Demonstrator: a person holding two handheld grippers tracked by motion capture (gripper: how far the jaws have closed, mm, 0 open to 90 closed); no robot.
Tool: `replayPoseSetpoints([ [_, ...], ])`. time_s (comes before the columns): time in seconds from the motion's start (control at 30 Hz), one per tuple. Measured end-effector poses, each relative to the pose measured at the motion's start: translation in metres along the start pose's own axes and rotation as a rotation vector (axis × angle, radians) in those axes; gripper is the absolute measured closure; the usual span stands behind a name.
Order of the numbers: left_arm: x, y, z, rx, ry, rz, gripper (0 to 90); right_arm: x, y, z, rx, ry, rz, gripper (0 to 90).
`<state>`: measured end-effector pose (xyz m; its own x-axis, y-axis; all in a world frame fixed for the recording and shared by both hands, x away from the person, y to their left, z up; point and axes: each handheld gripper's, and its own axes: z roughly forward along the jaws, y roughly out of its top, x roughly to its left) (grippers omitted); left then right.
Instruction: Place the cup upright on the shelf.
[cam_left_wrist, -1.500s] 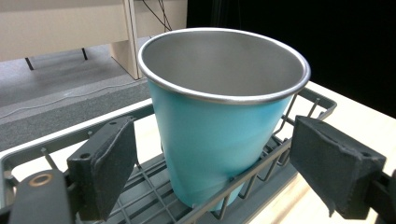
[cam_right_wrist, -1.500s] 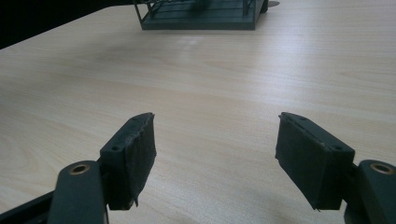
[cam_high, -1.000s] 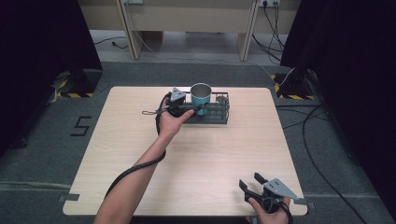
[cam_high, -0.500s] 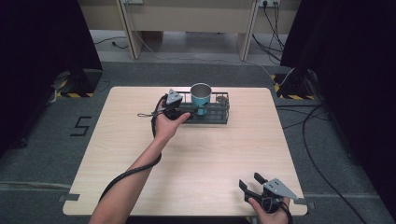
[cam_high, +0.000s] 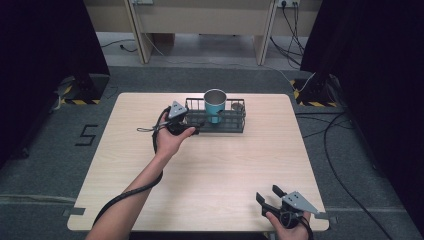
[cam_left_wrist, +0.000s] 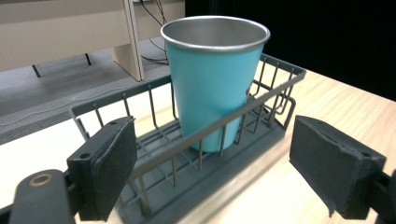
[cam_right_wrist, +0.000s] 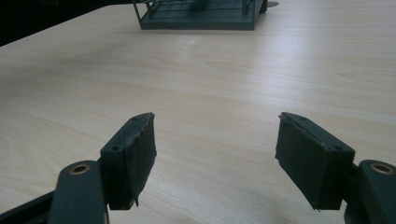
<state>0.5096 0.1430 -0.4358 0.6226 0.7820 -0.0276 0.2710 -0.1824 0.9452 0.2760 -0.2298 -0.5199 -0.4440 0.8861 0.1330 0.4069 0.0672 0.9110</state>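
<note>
A teal metal cup (cam_high: 215, 105) (cam_left_wrist: 215, 84) stands upright in a dark wire rack (cam_high: 235, 125) (cam_left_wrist: 243, 140) at the table's far middle. My left gripper (cam_high: 196, 126) (cam_left_wrist: 222, 163) sits at the rack's left end, open. Its pads (cam_left_wrist: 114, 163) are spread on either side of the rack's near rail and hold nothing, and the cup is a short way beyond them. My right gripper (cam_high: 267, 193) (cam_right_wrist: 219, 154) rests open at the table's near right corner, over bare wood, with nothing between its pads (cam_right_wrist: 310, 158). The rack (cam_right_wrist: 201, 14) lies far ahead of it.
A small grey object (cam_high: 238, 106) sits in the rack to the right of the cup. The light wooden table (cam_high: 210, 170) has a wide bare stretch between the rack and the right gripper. Cables and dark floor surround the table.
My left gripper has drawn back to the left, away from the cup, which stays in the rack. The right gripper has not moved.
</note>
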Motion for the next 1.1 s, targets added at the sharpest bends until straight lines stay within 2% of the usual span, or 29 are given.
replayPoseSetpoints([
  [0.17,0.002,-0.006,-0.015,0.006,-0.01,0.004,14.7,0.001,0.0,0.0,0.001,-0.001,0.003,29.2],
  [0.33,0.005,-0.014,-0.031,0.001,-0.021,-0.012,14.6,0.0,0.0,0.0,0.002,-0.007,0.004,29.2],
  [0.63,0.009,-0.03,-0.059,0.014,-0.038,0.004,14.7,0.0,0.0,0.001,0.006,-0.011,0.001,29.2],
  [0.8,0.011,-0.039,-0.073,0.002,-0.057,-0.016,14.8,0.001,-0.001,0.001,0.01,-0.012,0.007,29.2],
  [1.1,0.008,-0.062,-0.103,0.009,-0.044,0.007,14.8,0.001,-0.001,0.0,0.012,-0.017,0.004,29.2],
])
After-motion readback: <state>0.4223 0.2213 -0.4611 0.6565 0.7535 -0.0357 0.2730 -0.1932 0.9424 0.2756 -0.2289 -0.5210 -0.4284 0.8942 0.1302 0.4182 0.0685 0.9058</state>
